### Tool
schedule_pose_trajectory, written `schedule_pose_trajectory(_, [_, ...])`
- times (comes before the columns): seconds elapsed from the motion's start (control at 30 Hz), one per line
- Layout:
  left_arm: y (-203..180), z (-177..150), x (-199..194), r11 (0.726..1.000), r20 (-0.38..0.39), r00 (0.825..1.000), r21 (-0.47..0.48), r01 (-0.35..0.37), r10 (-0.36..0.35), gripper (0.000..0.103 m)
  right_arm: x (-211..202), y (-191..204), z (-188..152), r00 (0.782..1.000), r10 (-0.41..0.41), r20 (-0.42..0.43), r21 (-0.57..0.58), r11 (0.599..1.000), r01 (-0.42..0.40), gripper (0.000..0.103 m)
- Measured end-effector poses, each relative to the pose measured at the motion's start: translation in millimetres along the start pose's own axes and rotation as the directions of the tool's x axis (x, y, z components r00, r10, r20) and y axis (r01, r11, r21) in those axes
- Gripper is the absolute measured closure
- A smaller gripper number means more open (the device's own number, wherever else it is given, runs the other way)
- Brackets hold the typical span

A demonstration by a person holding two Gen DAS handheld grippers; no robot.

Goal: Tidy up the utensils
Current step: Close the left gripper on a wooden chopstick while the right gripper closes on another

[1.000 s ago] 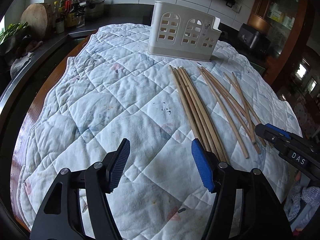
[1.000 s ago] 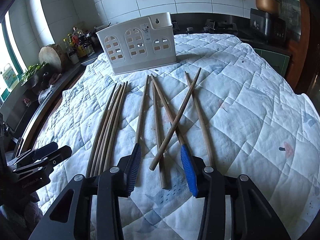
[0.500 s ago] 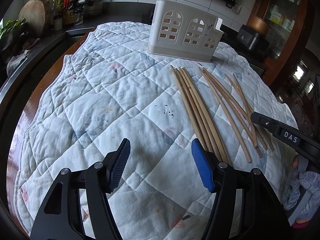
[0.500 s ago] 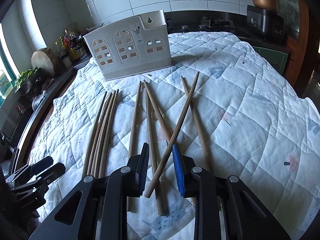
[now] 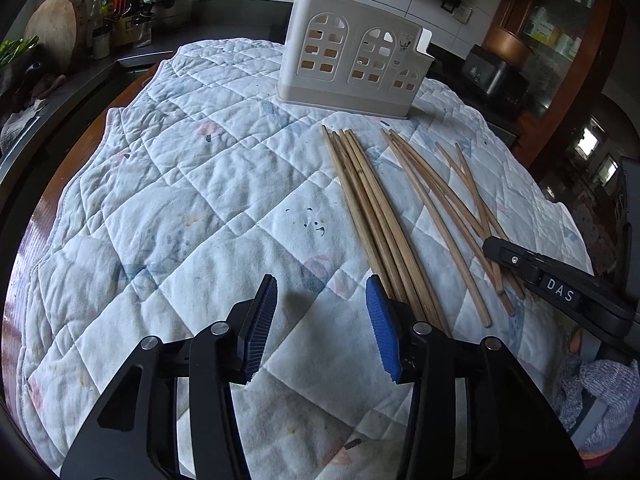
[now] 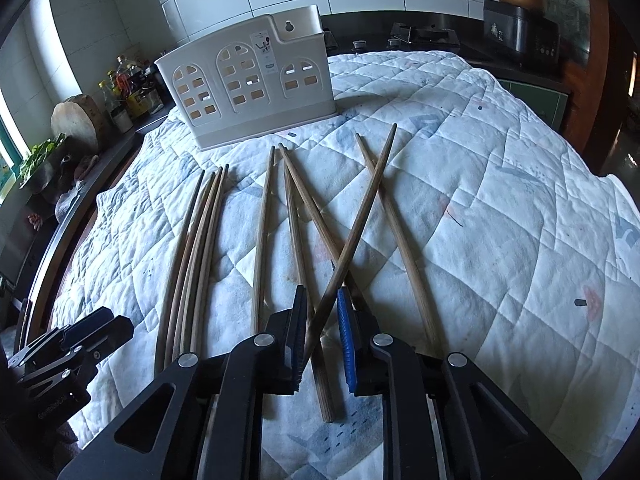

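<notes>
Several wooden chopsticks [image 5: 374, 216] lie on a white quilted cloth [image 5: 180, 200], a tight bundle on the left [image 6: 196, 248] and loose crossed ones on the right. A white plastic utensil holder [image 5: 352, 68] stands upright behind them, also in the right wrist view [image 6: 248, 80]. My right gripper [image 6: 322, 320] has its jaws nearly closed around the thick end of one slanted chopstick [image 6: 352, 236]. My left gripper [image 5: 320, 320] is open and empty, just left of the bundle's near ends. The right gripper also shows in the left wrist view [image 5: 552, 284].
A kitchen counter with bottles [image 5: 120, 4] and a round wooden board [image 5: 52, 36] runs along the left. A stove [image 6: 420, 36] and a dark appliance [image 6: 516, 36] stand behind the table. The table's wooden edge [image 5: 24, 272] shows at left.
My right gripper has moved forward and narrowed its jaws around the slanted chopstick. My left gripper has moved forward and its jaws have narrowed somewhat.
</notes>
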State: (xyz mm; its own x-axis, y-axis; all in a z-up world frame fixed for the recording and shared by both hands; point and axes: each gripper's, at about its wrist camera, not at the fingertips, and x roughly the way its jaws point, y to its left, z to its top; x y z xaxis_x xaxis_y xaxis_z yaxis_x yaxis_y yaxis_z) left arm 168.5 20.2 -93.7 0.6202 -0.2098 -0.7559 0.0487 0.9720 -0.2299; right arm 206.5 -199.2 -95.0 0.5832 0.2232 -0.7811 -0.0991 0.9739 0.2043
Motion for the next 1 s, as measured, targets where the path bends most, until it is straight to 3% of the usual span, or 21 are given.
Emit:
schedule_pose_trajectory(0.37, [-24,4,9,1.0,-0.023,1.0,0.007,0.021,-0.021,0.066,-7,-15,-3,0.999,0.031,0.027,0.032,0.999,-0.032,0.096])
schedule_pose_trajectory(0.53, [-27,6,16,1.0,-0.044,0.999,-0.027,0.012,-0.013,0.078,-14,-20,-4,0.997,0.052,0.052,0.028,0.998,-0.053,0.096])
schedule_pose_trajectory(0.73, [-30,7,21,0.999,-0.054,0.998,-0.048,-0.021,0.018,0.086,-20,-24,-4,0.994,0.081,0.072,0.023,0.996,-0.083,0.096])
schedule_pose_trajectory(1.0, [-41,6,24,0.994,-0.06,0.993,-0.051,-0.101,0.098,0.087,-20,-26,-8,0.99,0.119,0.074,0.017,0.993,-0.12,0.096])
